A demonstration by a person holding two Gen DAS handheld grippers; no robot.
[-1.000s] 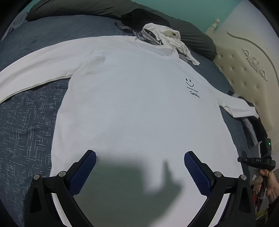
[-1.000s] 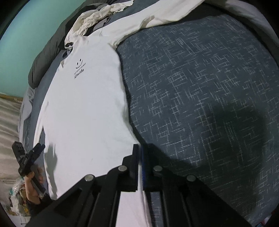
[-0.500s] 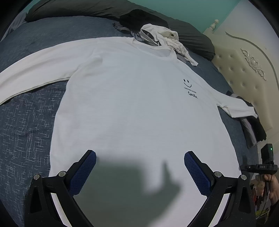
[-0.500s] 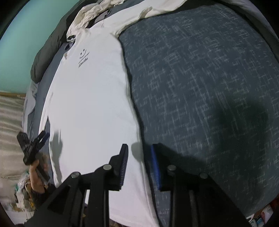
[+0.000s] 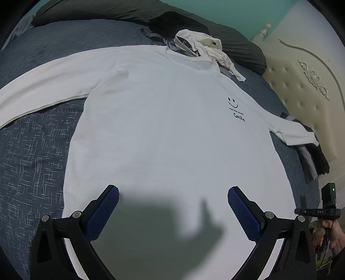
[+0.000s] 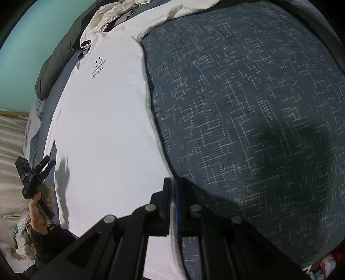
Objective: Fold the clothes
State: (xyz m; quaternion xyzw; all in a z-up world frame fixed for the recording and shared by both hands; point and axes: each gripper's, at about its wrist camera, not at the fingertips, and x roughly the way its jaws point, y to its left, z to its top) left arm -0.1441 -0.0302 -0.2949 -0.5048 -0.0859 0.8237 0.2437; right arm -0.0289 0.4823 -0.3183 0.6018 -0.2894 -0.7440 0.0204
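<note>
A white long-sleeved shirt (image 5: pixel 172 129) with a small smiley print lies flat, front up, on the blue bedspread (image 5: pixel 32 161), sleeves spread out. My left gripper (image 5: pixel 172 206) hovers open over its lower part, with nothing between the blue pads. In the right wrist view the shirt (image 6: pixel 103 129) runs up the left half. My right gripper (image 6: pixel 173 183) sits at the shirt's side edge near the hem. Its jaws are closing and stand together, with a strip of white fabric pinched between them. A hand holds the left gripper (image 6: pixel 36 172) beyond the shirt's far side.
Crumpled pale clothes (image 5: pixel 200 45) lie by the shirt's collar, with a dark quilt (image 5: pixel 107 10) behind them. Dark garments (image 5: pixel 314 159) lie by the right sleeve end, under a cream tufted headboard (image 5: pixel 301 86). Bare patterned bedspread (image 6: pixel 248 107) stretches right of the shirt.
The right gripper opened, shifted a little along the shirt's side edge, and shut again on the fabric. The left gripper stayed open and still.
</note>
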